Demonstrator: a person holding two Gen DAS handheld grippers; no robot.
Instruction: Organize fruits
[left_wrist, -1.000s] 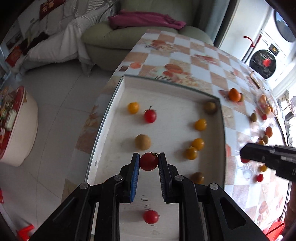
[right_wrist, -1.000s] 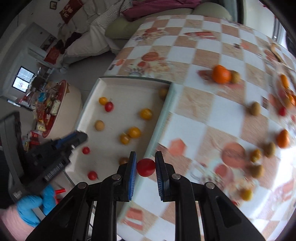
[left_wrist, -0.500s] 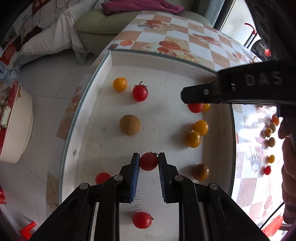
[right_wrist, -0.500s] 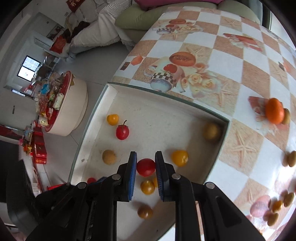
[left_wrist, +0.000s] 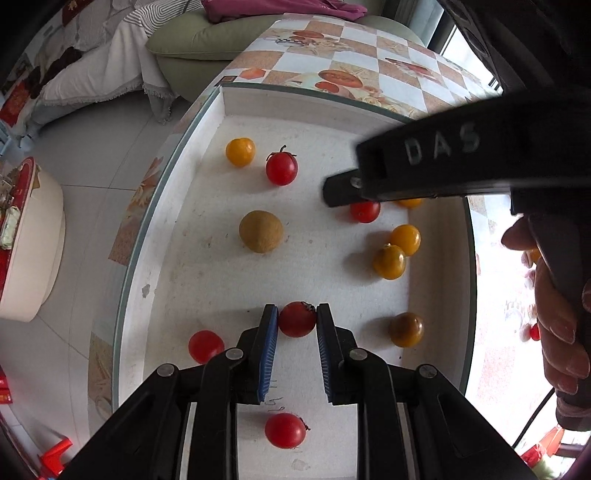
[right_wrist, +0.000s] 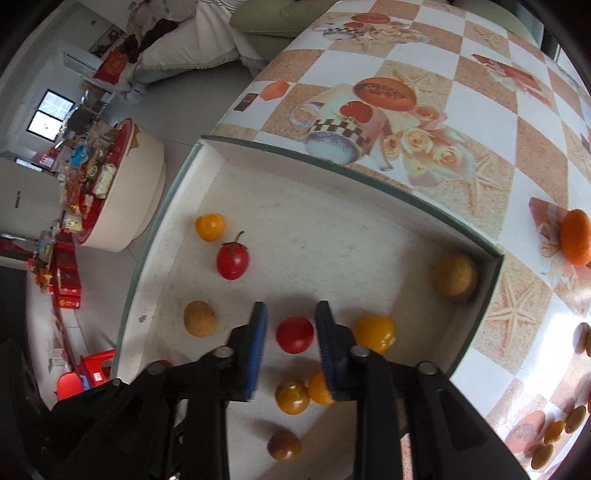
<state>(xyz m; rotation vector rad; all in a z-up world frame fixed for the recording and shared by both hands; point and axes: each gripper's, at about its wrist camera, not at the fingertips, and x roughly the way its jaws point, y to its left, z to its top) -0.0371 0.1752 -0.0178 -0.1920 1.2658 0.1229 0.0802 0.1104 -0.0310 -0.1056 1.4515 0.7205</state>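
The right hand-held gripper (right_wrist: 291, 336) had just been spread, and its red cherry tomato (right_wrist: 294, 334) was seen loose between the pads, low in the centre of the frame, judged delivered onto the floor of the white tray (right_wrist: 369, 173). The left hand-held gripper (left_wrist: 297, 322) was pinching another red cherry tomato (left_wrist: 297, 319) above the tray, awaiting release. Yellow tomatoes and brown longans were also held there
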